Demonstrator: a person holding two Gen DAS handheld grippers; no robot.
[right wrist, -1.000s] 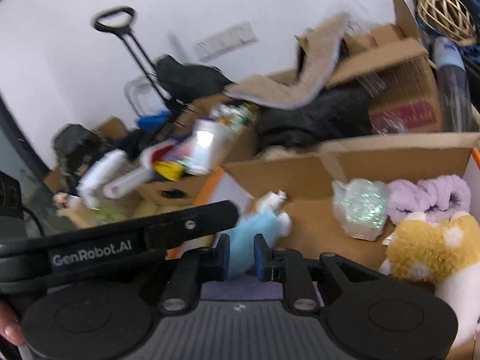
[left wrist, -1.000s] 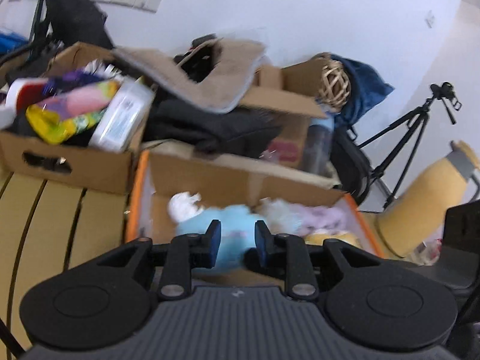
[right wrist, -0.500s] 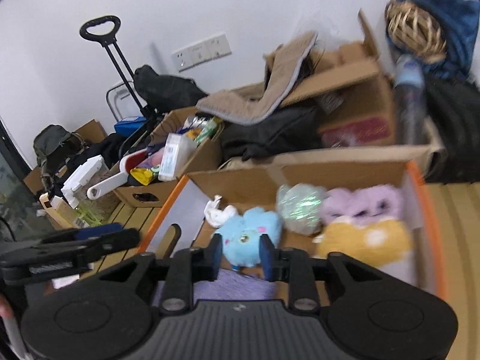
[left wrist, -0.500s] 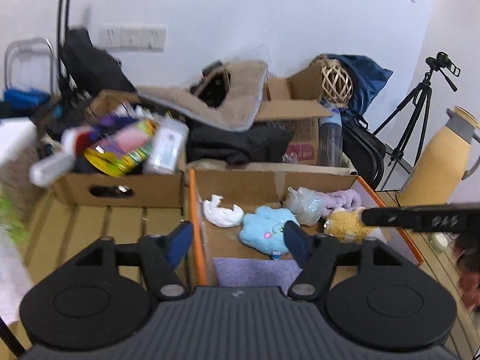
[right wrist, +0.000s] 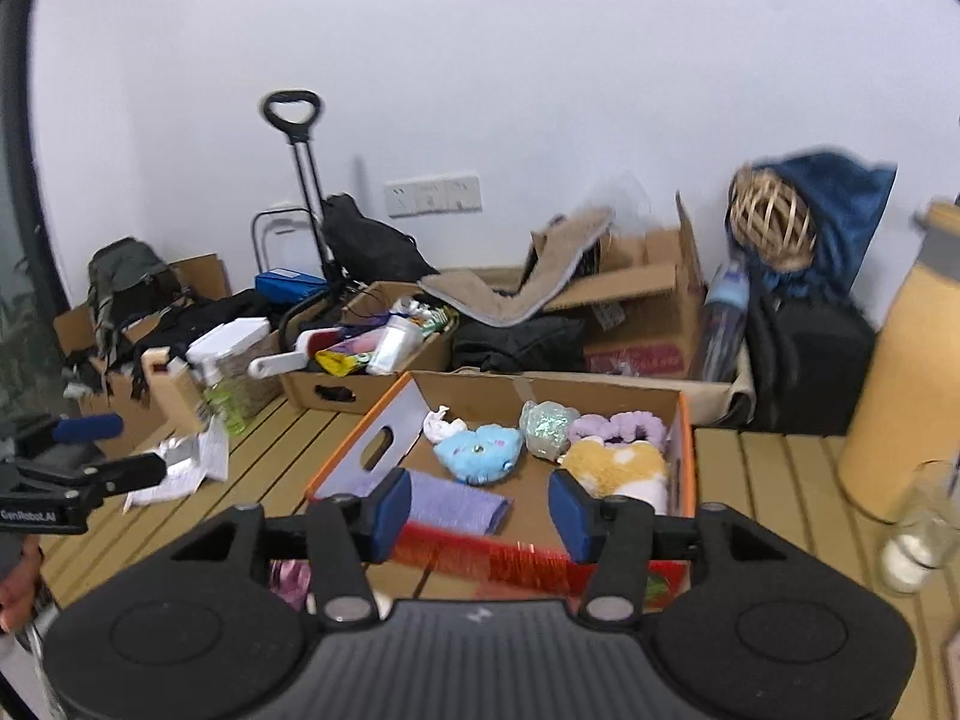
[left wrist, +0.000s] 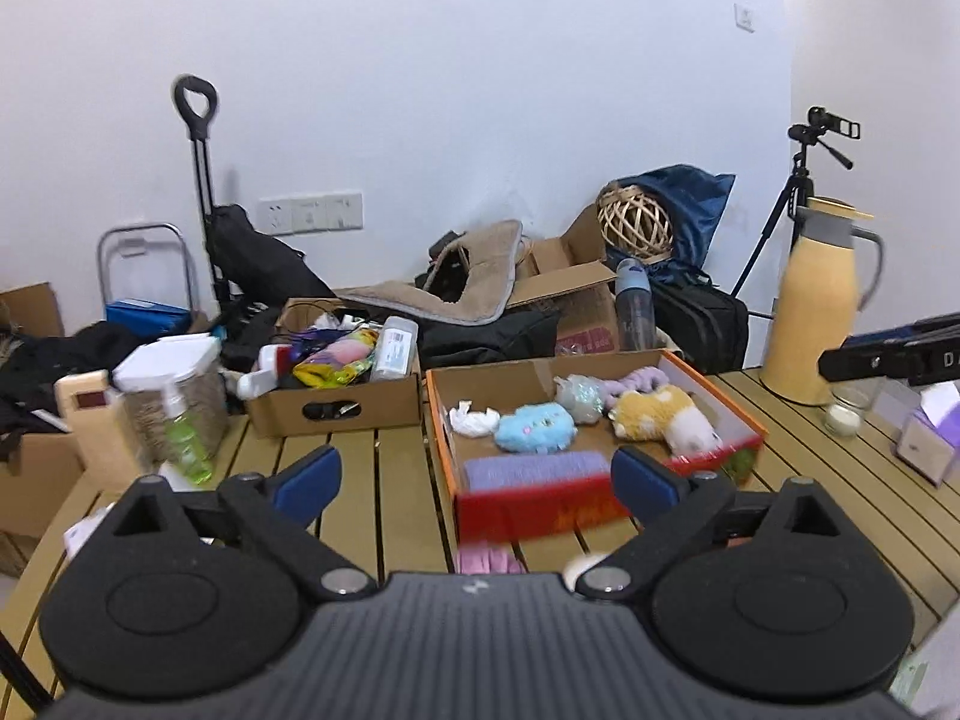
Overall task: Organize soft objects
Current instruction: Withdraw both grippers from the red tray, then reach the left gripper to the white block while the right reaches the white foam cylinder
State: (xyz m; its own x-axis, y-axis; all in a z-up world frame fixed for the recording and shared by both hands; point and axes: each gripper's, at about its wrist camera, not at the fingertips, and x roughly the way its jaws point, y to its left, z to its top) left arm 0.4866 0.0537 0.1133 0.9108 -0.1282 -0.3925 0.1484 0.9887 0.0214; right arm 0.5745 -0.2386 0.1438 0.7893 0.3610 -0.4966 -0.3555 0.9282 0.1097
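Both grippers hang above the slatted table (left wrist: pixel 384 480) with nothing held: the left gripper (left wrist: pixel 477 474) spread wide, the right gripper (right wrist: pixel 480 513) also spread. The soft toys, among them a blue plush (left wrist: pixel 537 427), lie inside the cardboard box (left wrist: pixel 714 396) just ahead.
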